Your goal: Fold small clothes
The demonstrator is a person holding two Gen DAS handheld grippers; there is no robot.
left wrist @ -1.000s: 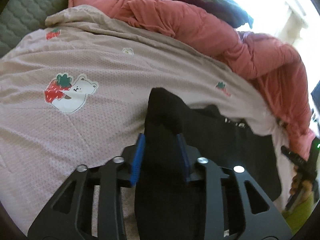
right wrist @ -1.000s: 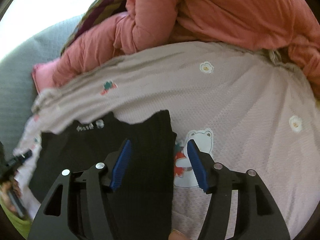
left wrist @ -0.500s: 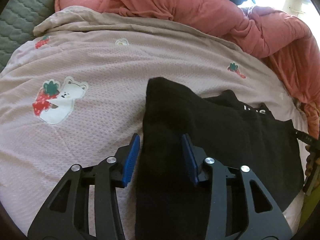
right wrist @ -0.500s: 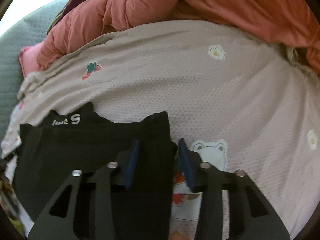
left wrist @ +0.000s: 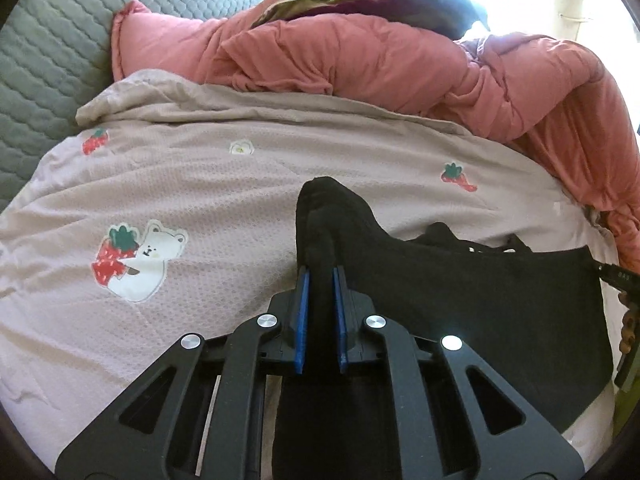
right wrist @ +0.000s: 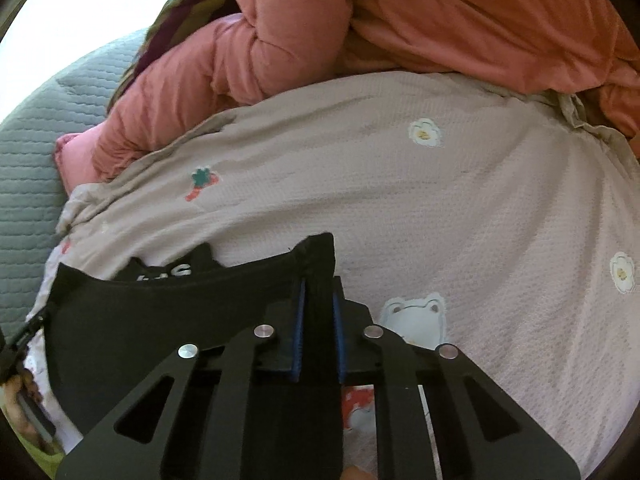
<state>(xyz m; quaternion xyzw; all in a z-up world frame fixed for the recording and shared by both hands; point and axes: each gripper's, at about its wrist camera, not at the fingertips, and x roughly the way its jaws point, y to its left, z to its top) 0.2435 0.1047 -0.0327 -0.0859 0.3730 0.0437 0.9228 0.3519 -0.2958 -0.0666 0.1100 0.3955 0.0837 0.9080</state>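
Note:
A small black garment (left wrist: 460,292) with white lettering at its neck lies on a pale pink quilt (left wrist: 200,208) printed with bears and strawberries. My left gripper (left wrist: 319,276) is shut on the garment's left corner, which sticks up past the blue pads. My right gripper (right wrist: 319,288) is shut on the garment's right corner (right wrist: 316,252). The garment (right wrist: 160,312) stretches taut between the two grippers. The lettering (right wrist: 168,272) shows just behind its top edge.
A bunched salmon-pink duvet (left wrist: 380,56) lies along the far side of the quilt, with a striped dark cloth (left wrist: 360,0) on top. A grey quilted cushion (left wrist: 52,40) is at the left. The other gripper's tip (left wrist: 616,278) shows at the right edge.
Both grippers have closed from open onto the garment's two corners. The garment's top edge now lifts and pulls taut between them.

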